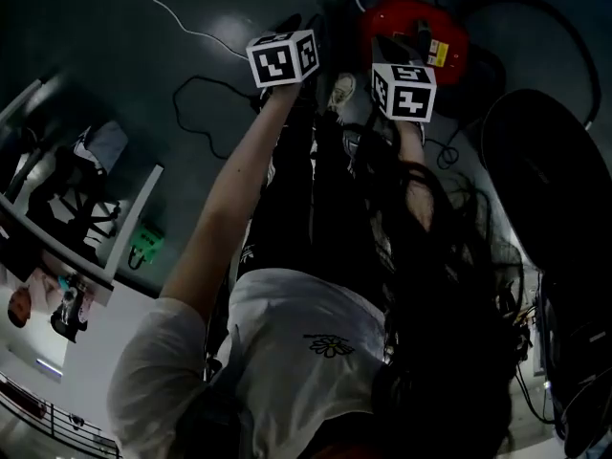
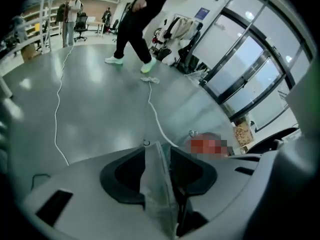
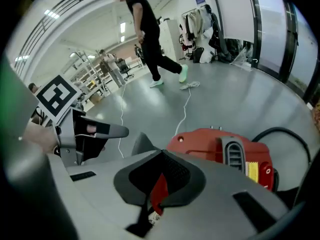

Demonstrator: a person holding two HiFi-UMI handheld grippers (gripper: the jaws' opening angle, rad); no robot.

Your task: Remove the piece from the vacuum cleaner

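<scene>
The red vacuum cleaner (image 1: 411, 22) (image 3: 220, 146) stands on the grey floor just beyond both grippers. My left gripper (image 1: 284, 36) (image 2: 157, 169) is held to the left of it. A thin translucent grey piece (image 2: 156, 189) stands edge-on between its jaws, which are slightly parted. My right gripper (image 1: 406, 60) (image 3: 159, 176) is right in front of the vacuum. Its jaws nearly meet, and a red sliver shows in the slit between them. Whether that sliver is held or is the vacuum behind, I cannot tell.
A black hose (image 1: 535, 27) (image 3: 280, 134) curves away from the vacuum at the right. A white cable (image 1: 172, 12) (image 2: 155, 114) trails across the floor. A person (image 2: 137, 24) (image 3: 150, 39) walks farther back. A large black round object (image 1: 545, 180) sits at the right.
</scene>
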